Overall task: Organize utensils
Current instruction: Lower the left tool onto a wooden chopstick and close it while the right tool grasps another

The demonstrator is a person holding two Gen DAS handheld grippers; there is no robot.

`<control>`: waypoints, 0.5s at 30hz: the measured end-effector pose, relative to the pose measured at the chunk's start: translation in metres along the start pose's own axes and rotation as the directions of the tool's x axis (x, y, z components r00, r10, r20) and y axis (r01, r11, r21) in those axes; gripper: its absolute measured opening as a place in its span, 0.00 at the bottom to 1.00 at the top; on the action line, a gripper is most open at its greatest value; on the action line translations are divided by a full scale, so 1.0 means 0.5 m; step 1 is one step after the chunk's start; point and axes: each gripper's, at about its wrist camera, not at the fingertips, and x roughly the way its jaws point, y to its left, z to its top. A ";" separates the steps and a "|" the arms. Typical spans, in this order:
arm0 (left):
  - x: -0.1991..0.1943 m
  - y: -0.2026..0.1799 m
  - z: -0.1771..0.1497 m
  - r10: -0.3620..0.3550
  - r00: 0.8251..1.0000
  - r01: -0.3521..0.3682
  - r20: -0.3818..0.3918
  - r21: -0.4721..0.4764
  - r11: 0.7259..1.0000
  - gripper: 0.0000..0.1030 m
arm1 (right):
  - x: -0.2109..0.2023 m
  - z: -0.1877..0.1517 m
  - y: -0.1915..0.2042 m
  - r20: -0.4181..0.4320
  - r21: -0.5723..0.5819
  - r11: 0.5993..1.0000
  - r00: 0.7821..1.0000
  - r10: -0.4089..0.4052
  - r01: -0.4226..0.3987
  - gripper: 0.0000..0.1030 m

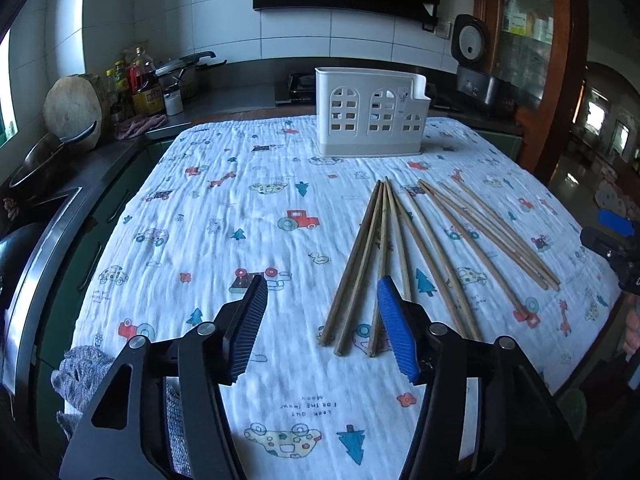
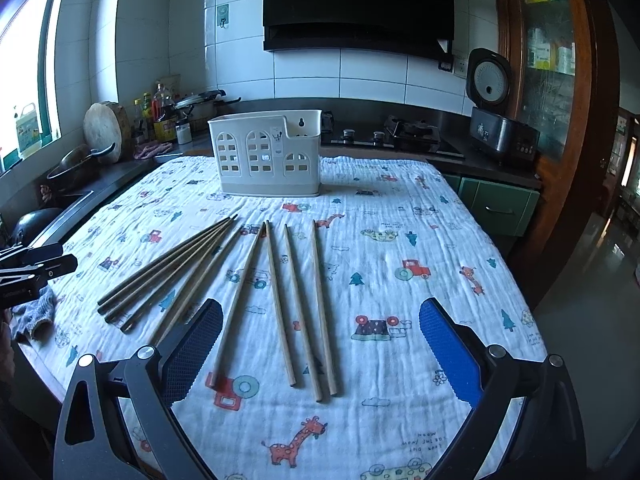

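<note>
Both of my claws hang spread wide and hold nothing above a bench (image 1: 132, 240) draped in a crinkled white muslin cloth (image 1: 240, 208) printed with tractors, cars, giraffes and small blue fir trees. Near its front edge the cloth carries the readable words "Look out for the moon", upside down from where I look. The left claw (image 1: 320, 322) shows one black ribbed pad and one blue ribbed pad on black angular arms with round silver pivots; its blue pad sits just over the near ends of the wooden chopsticks (image 1: 404, 248). These are slender, round, plain brown sticks, lying flat on the cloth in a loose fan, tips pointing away from me, some touching and crossing near the far ends. From the right wrist view the right claw (image 2: 320, 344) frames the same chopsticks (image 2: 296, 304), a mesh-textured dark pad on one side and a blue ribbed pad on the other, with the sticks lying below and between them. Beyond the sticks, well apart at the far edge of the bench, stands the white plastic utensil holder (image 2: 266, 156), a boxy caddy pierced with arched window cut-outs and a keyhole hanging slot; a small sticker on it is too small to read.
</note>
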 end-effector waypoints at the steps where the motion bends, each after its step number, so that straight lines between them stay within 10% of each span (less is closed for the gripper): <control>1: 0.010 0.000 0.000 0.001 1.000 -0.001 -0.013 0.010 1.000 0.45 | 0.006 -0.001 0.001 -0.006 -0.007 1.000 1.000 0.004 -0.004 0.91; 15: 0.121 -0.008 -0.010 -0.093 0.986 0.098 -0.137 0.035 0.995 0.15 | 0.081 -0.030 -0.034 -0.110 0.010 1.000 0.994 0.023 -0.022 0.66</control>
